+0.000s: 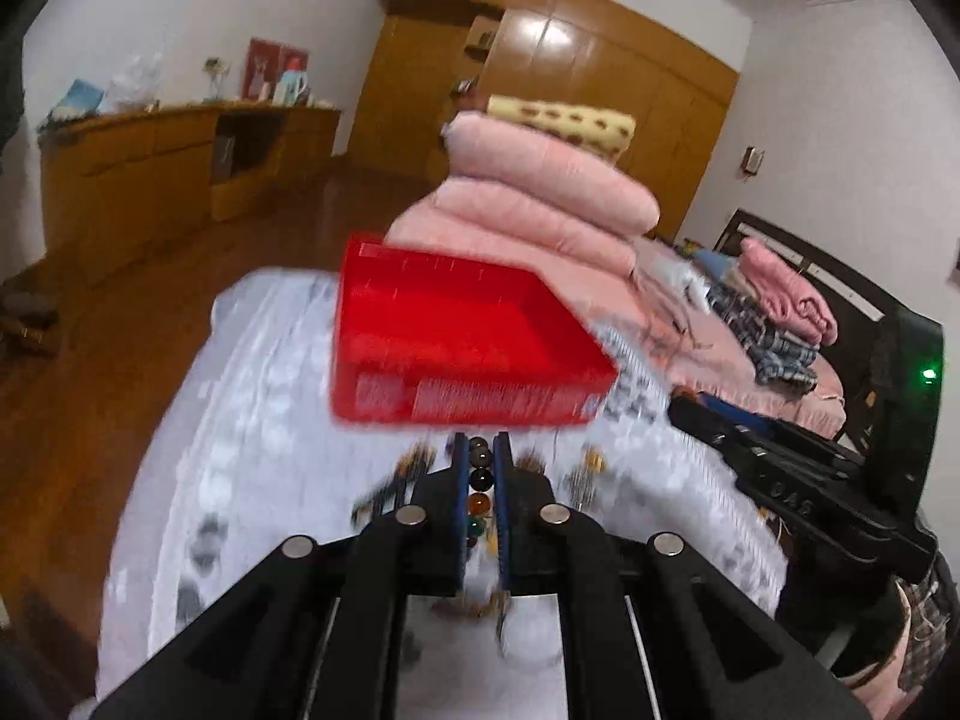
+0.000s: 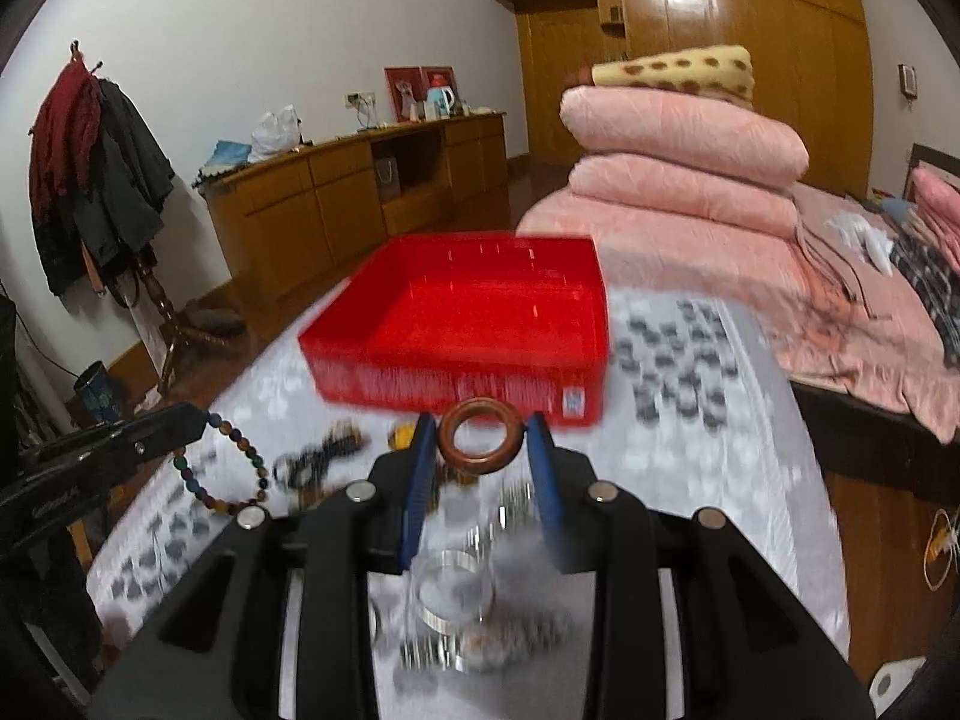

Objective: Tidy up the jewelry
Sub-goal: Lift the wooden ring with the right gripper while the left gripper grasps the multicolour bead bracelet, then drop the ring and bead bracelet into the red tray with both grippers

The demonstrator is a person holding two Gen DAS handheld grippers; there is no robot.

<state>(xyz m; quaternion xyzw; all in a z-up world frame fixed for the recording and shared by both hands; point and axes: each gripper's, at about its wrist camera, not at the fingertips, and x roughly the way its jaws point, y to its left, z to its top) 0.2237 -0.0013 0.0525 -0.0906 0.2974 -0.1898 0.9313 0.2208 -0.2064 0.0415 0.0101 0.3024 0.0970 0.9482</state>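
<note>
The left gripper (image 1: 480,450) is clamping a bead bracelet (image 1: 479,489) between its nearly closed blue-lined fingers (image 1: 461,480); the beads are showing grey, black, amber and green, and in the right wrist view the same bracelet (image 2: 225,462) is hanging as an open loop from the left gripper (image 2: 201,420) at the left edge, above the patterned white cloth (image 2: 690,360). Farther right, the right gripper (image 2: 480,432) is squeezing a brown wooden ring (image 2: 480,437), glossy and round with a wide hole, held upright between its fingertips (image 2: 423,438). Just beyond both grippers, a shallow red tray (image 2: 474,324) is sitting on the cloth, its near wall close to the ring; in the left wrist view the tray (image 1: 462,336) is lying directly ahead of the bracelet. More small jewelry (image 2: 324,450) is lying blurred on the cloth between the two grippers, and a clear bangle (image 2: 450,594) is lying under the right gripper, seen only from the right wrist. Only the left wrist view is showing the right gripper's black body (image 1: 810,480) at its right edge. Folded pink quilts (image 2: 678,168) are piled on the bed behind.
</note>
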